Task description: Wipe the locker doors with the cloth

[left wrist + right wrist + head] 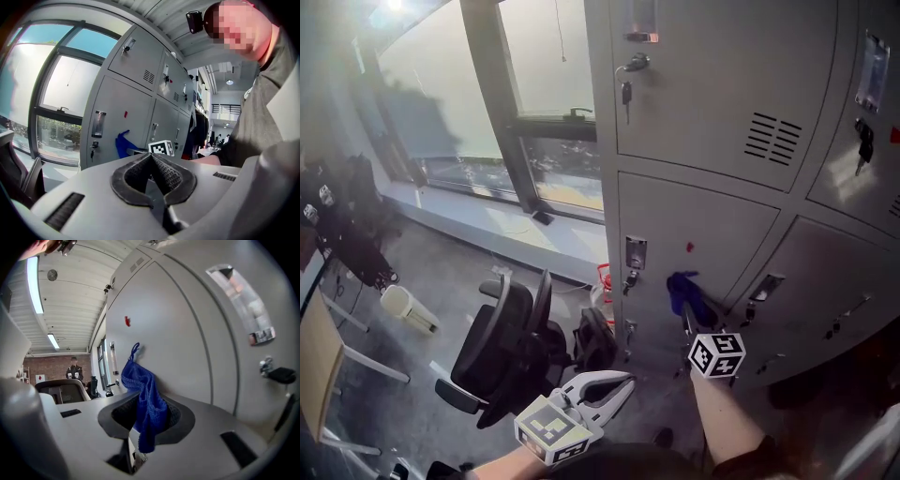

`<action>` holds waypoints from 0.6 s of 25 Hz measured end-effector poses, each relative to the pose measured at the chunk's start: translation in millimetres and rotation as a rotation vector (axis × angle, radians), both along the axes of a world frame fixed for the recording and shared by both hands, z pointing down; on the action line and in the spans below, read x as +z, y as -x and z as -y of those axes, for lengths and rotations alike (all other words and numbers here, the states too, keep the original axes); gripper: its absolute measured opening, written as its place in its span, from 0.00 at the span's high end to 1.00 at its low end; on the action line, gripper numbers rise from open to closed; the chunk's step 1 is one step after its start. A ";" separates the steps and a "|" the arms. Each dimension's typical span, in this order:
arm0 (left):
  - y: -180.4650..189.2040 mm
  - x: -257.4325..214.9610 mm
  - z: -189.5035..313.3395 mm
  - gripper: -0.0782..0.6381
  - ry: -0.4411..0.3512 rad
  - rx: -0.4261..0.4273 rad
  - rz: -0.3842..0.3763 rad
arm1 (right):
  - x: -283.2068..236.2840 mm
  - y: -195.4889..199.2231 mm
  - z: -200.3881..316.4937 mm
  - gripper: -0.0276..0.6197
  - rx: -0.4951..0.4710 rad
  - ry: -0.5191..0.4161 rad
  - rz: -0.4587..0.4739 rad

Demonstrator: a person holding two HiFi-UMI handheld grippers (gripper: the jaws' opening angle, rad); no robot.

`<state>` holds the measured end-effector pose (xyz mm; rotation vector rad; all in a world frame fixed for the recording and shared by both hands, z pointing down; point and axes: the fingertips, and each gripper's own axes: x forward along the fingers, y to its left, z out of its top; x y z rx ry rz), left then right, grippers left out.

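Closest in, low and left: left claw (623, 382), pressed together on nothing, idling above the black office chair (502, 347).

Just ahead on the right: right claw (687, 315), pinching the blue cloth (682, 289) across a fold. Held up against the lower grey locker door (712, 239), with the bunched top seemingly touching the metal just below a small red mark (689, 247) and the loose tail drooping back through the jaws.

Soft, light and limp by the look of the knit. Likely to fold and bunch rather than lie flat. Nothing to break, and probably little chance of slipping from the ribbed pads. Best taken near the middle of a gathered fold, much as now, leaving a good wad forward of the tips to rub the steel. With too little forward, a risk of scraping claw on paint.

Further off: a key in the lock (630, 279), vent slots (772, 138) on the upper door, then the tall window (441, 94) at far left.
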<state>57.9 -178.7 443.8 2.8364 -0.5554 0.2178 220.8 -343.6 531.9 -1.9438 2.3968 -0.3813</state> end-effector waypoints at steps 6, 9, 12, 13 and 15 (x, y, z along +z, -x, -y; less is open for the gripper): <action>-31.3 -2.2 -8.7 0.88 -0.007 0.088 0.000 | -2.1 -54.9 -30.7 0.84 0.100 -0.002 -0.010; -38.2 -3.9 -11.4 0.88 -0.010 0.113 0.004 | -2.7 -70.9 -41.1 0.84 0.138 -0.003 -0.006; -37.2 -4.4 -11.8 0.88 -0.011 0.119 0.007 | -2.1 -72.5 -46.9 0.84 0.157 -0.004 -0.008; -34.9 -3.9 -11.5 0.88 -0.011 0.116 0.008 | -1.4 -68.0 -46.7 0.84 0.152 -0.004 -0.007; -27.2 -2.4 -9.7 0.88 -0.008 0.101 0.013 | 2.1 -50.3 -42.2 0.84 0.120 -0.001 -0.005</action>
